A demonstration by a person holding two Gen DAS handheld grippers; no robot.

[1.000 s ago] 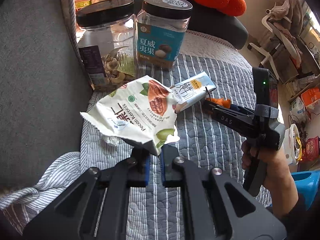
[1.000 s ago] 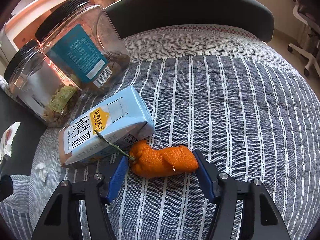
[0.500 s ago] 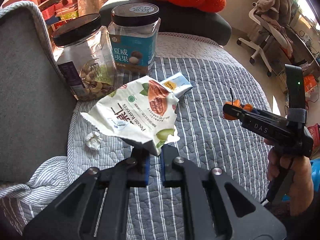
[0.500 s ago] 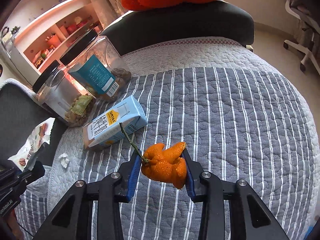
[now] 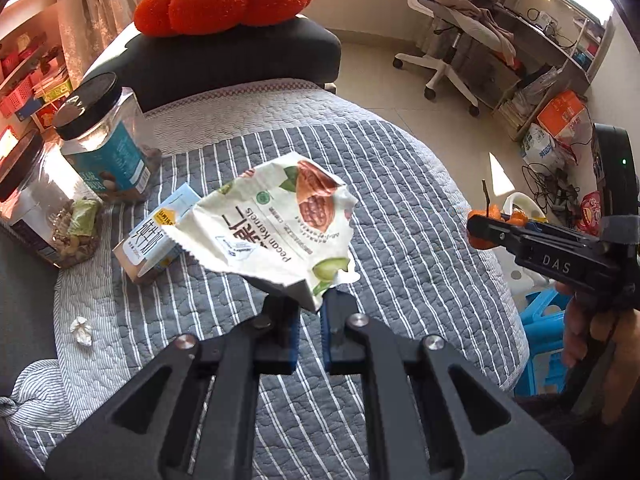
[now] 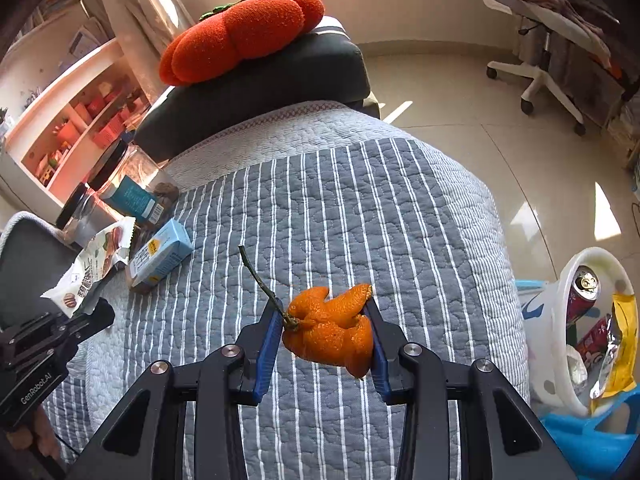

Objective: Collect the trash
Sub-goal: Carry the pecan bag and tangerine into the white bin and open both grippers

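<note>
We list first the left gripper [image 5: 309, 320], its jaws pinched tight on the bottom corner of a white pecan wrapper [image 5: 276, 228], which it holds in the air above the striped quilt [image 5: 400, 216]. Next, the right gripper [image 6: 323, 344], clamped on a curled orange peel [image 6: 332, 330] with a thin stem rising to the left, also clear of the quilt. Left of both, lying flat on the quilt: one pale blue drink carton [image 6: 160, 256]. Near the quilt's left edge: one small crumpled white scrap [image 5: 81, 330], possibly tissue, too small for us to say. Farther left, against the dark sofa arm: two clear jars [image 5: 104, 144] with black lids, holding nuts. At the far end: a red pumpkin cushion [image 6: 244, 36] on a black bolster. At far right, beside the quilt's edge: a white bin [image 6: 576, 288] holding a can and foil wrappers.
</note>
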